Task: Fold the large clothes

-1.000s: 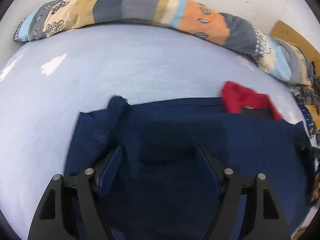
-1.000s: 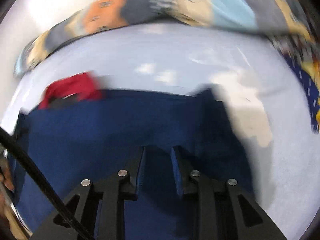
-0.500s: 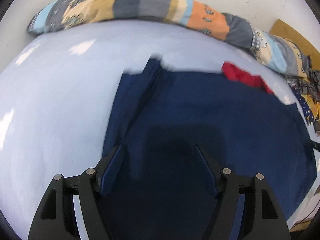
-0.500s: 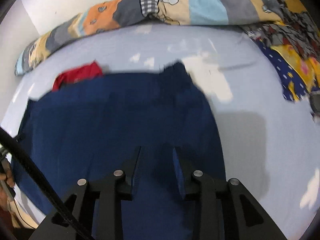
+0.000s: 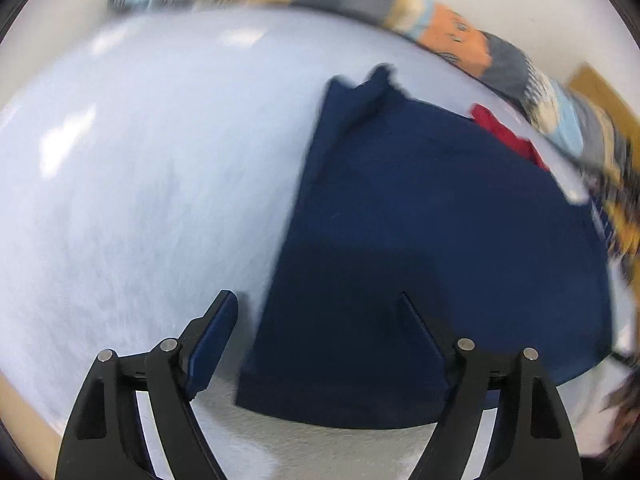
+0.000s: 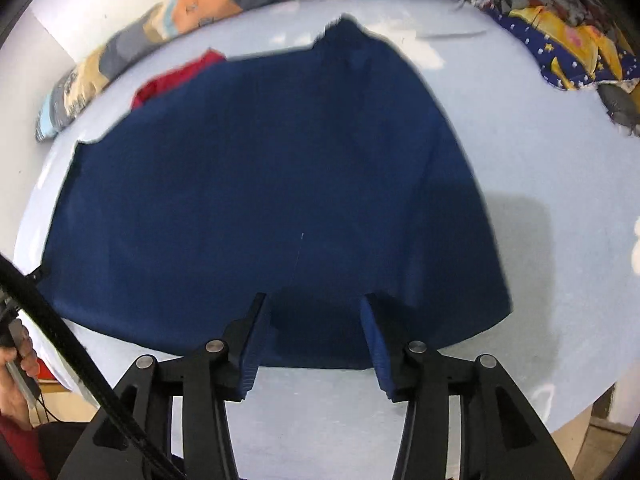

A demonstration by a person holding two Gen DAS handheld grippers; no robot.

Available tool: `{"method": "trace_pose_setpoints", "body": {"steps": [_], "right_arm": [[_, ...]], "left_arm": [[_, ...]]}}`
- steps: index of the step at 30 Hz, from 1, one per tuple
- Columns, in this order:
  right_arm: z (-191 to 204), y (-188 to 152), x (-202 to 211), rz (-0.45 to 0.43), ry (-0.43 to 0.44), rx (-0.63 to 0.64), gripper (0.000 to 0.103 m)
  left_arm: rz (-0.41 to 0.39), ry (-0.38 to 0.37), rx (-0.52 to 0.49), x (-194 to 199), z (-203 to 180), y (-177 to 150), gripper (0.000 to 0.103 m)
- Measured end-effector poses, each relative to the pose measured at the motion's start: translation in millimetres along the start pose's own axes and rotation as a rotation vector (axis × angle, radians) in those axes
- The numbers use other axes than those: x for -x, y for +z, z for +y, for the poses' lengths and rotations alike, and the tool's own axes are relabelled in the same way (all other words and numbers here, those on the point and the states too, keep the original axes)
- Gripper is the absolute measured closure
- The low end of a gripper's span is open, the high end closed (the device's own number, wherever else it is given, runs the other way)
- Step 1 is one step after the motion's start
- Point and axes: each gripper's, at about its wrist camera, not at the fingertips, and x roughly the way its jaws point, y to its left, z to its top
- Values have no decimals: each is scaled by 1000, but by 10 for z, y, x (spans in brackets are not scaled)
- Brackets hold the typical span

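Observation:
A navy garment (image 5: 440,240) lies flat and folded on the light blue sheet (image 5: 140,200). My left gripper (image 5: 316,304) hangs above its near left corner, jaws wide and still opening. One finger is over the bare sheet, the other over the cloth, and nothing is pinched. In the right wrist view the same garment (image 6: 260,180) fills the middle. My right gripper (image 6: 316,304) hovers over its near edge with jaws opening and the pads clear of the cloth.
A red cloth (image 6: 176,80) peeks out from under the garment's far side. A patchwork quilt roll (image 5: 460,36) runs along the wall. A dark blue and yellow patterned cloth (image 6: 560,40) lies far right. A hand (image 6: 20,368) and a black cable (image 6: 60,328) are at near left.
Both grippers have drawn back toward the near edge of the bed. The left has slid to the garment's left edge. The right's fingers, close together before, now stand apart.

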Motion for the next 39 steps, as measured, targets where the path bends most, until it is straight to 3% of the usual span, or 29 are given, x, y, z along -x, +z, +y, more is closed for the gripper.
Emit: {"method": "trace_pose_setpoints", "body": {"steps": [3, 4, 6, 11, 16, 18, 19, 20, 22, 26, 33, 39], "right_arm": [[14, 37, 192, -81, 33, 15, 52], [12, 40, 257, -106, 27, 14, 50], [25, 23, 300, -117, 14, 18, 49], [9, 19, 320, -115, 55, -2, 49], [127, 34, 363, -140, 66, 21, 49], [161, 46, 335, -135, 74, 30, 49], [182, 51, 318, -132, 70, 38, 49], [195, 58, 304, -132, 62, 44, 49], [218, 64, 284, -131, 54, 65, 49], [331, 64, 227, -130, 29, 112, 49], [455, 130, 248, -158, 2, 134, 49], [99, 212, 296, -167, -83, 34, 49]], "left_arm": [[25, -186, 174, 29, 372, 68, 21], [36, -281, 240, 15, 511, 98, 21], [67, -398, 337, -65, 685, 117, 18], [114, -499, 393, -221, 800, 179, 18], [156, -541, 353, -397, 549, 348, 18], [181, -556, 351, -527, 436, 415, 21], [183, -538, 339, -579, 363, 452, 28], [175, -527, 328, -616, 314, 468, 53], [200, -512, 342, -753, 219, 517, 92], [169, -439, 298, -659, 82, 607, 93], [30, -472, 204, -29, -250, 730, 95], [-21, -466, 115, 325, -705, 781, 95]]}}
